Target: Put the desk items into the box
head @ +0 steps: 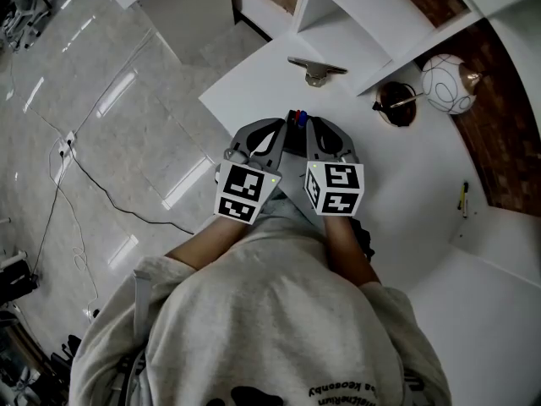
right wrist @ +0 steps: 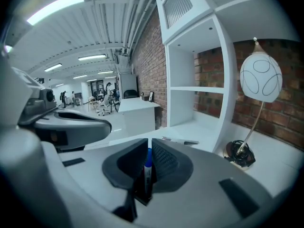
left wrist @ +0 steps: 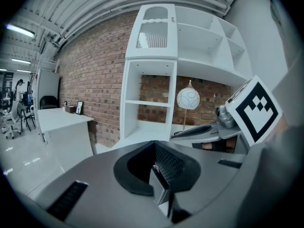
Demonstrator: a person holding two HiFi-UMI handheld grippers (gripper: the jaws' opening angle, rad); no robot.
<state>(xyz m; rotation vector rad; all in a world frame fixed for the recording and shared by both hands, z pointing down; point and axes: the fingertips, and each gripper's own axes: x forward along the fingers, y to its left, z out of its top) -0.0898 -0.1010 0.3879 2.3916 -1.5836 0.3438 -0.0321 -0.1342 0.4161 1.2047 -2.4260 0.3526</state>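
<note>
A black cable (head: 89,180) trails over the pale floor (head: 127,74) on the left. Over the left edge of the white surface (head: 406,184), the left gripper (left wrist: 156,161) has its jaws almost together. They press on a thin grey piece (left wrist: 160,186) seen edge-on; what it belongs to I cannot tell. In the head view a small dark thing (head: 295,118) with a red and a blue spot shows between the tips of the two grippers, which sit side by side and close together. The right gripper (right wrist: 147,152) has its jaws closed on a pen (right wrist: 147,172) with a blue cap and a white barrel, which stands upright between the pads. Farther right, along the back edge, a white shelf unit (head: 363,15) stands on the surface. Beside it is a lamp (head: 448,83) with a round white shade and a dark base (head: 396,104). A second pen (head: 463,197) lies near the right edge, by the brick wall (head: 503,108).
</note>
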